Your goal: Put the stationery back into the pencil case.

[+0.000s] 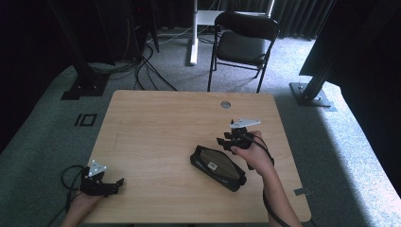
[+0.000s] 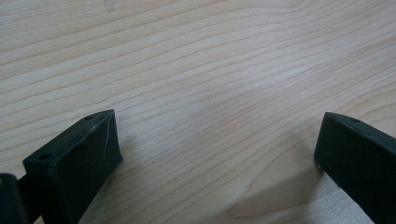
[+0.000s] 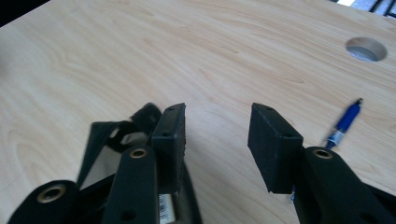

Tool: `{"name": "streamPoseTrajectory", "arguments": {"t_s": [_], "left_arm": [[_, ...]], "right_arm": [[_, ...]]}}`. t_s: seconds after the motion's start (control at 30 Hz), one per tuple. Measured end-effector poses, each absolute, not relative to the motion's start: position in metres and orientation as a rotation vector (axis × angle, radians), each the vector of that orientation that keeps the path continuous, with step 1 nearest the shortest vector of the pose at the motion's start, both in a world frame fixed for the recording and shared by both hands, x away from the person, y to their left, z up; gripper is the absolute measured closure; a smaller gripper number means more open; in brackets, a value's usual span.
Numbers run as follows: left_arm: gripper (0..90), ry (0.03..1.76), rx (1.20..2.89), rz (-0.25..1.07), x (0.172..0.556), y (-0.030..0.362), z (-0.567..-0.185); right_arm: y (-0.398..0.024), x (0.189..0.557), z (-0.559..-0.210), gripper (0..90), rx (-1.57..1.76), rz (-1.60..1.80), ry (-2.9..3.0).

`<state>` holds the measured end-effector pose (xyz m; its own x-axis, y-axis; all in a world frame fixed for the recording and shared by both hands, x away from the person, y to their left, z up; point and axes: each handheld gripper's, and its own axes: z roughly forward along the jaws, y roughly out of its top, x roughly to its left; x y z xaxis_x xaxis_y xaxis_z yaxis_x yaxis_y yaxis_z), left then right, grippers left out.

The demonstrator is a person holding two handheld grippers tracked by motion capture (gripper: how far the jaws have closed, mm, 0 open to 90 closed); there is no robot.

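Centrally on the right half of the desk (image 1: 156, 123): black pencil case (image 1: 218, 168), lying flat and slantwise, long axis running from mid-desk toward the near right corner, well clear of the near edge. Just beyond its far right end, right gripper (image 1: 231, 138) in the right hand (image 1: 255, 153), jaws parted, nothing pinched between them, bare wood showing in the gap. Seen along that gripper (image 3: 217, 140): case (image 3: 112, 140) beside and under the left jaw, outside the gap, contact not certain; blue pen (image 3: 344, 122) lying on the wood just past the right jaw, apart from the case, pointing toward the round cable hole (image 3: 366, 48) near the far edge. Left gripper (image 1: 111, 183) close to the near left corner, held by the left hand (image 1: 82, 203), jaws spread wide and released, gripping nothing; same gripper (image 2: 215, 154) seen close: plain wood grain between the jaws. Wide bare room across the left half and along the far edge of the desk; less room on the right, between case, pen and right edge. Beyond the far edge, a black folding chair (image 1: 243, 45) on grey carpet.
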<state>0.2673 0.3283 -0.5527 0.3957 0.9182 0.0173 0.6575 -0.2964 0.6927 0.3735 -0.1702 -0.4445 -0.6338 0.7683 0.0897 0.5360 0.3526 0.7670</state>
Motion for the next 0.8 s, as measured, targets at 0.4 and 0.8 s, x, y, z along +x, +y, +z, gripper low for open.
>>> {"name": "streamPoseTrajectory", "arguments": {"t_s": [0.4,0.8], "left_arm": [[0.6,1.341,2.054,0.560,0.267,0.328,-0.553],[0.6,1.341,2.054,0.561,0.267,0.328,-0.553]], "right_arm": [[-0.181,0.389,-0.456,51.8,1.277,1.100,2.234],[-0.192,0.412,-0.477,53.6,1.412,1.025,2.136]]}}
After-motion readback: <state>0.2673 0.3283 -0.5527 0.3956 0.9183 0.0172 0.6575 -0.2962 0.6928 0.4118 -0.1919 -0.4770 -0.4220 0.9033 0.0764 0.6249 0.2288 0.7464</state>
